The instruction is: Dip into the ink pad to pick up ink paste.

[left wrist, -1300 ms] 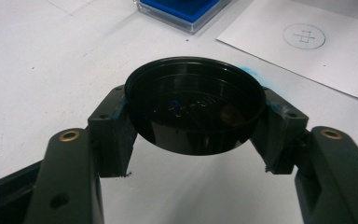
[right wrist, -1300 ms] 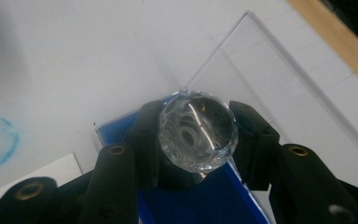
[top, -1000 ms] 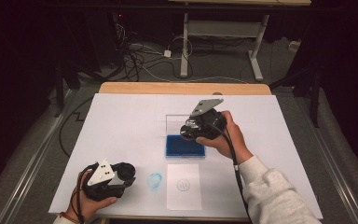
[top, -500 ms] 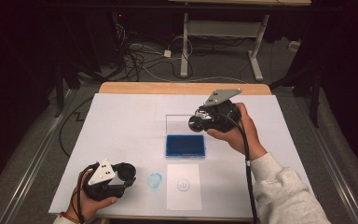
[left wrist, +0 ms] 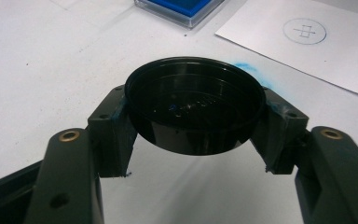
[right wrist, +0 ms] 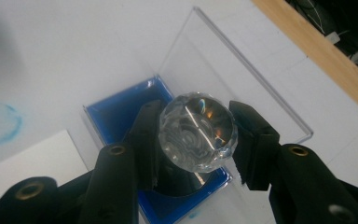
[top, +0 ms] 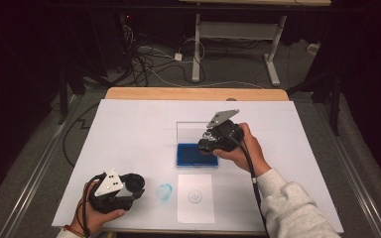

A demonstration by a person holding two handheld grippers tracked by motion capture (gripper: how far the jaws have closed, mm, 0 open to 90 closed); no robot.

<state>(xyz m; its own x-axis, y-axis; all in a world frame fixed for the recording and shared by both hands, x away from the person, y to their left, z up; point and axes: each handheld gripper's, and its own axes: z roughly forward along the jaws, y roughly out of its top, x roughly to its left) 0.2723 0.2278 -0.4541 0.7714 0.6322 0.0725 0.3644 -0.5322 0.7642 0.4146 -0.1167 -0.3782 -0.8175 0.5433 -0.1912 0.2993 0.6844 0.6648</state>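
The right gripper [right wrist: 196, 135] is clamped on a clear faceted stamp handle [right wrist: 198, 131], one jaw on each side of it. The stamp hangs directly over the blue ink pad [right wrist: 116, 109], which sits in an open clear case whose lid [right wrist: 233, 74] stands folded back toward the upper right of the right gripper view. In the high view the right gripper [top: 213, 141] sits at the frame's centre, over the pad [top: 191, 154].

The left gripper [left wrist: 195, 116] is clamped on a round black cap [left wrist: 196, 105], apparently the stamp's cover, and rests at the lower left of the high view [top: 129, 186], well apart from the pad.

Procedure for the inking step, as judged from these views:

1. Keep the stamp face level with the pad so that the whole face takes ink evenly.
2. Lower straight down; do not slide sideways, which smears ink and may shift the case.
3. Keep the stamp inside the case walls and away from the raised lid.
4. Press lightly and lift vertically.
5. Carry it to the paper sheet [top: 196, 197], lower centre, which already bears a round mark [top: 195, 197]. Avoid the blue smudge [top: 164, 191] just left of the sheet.
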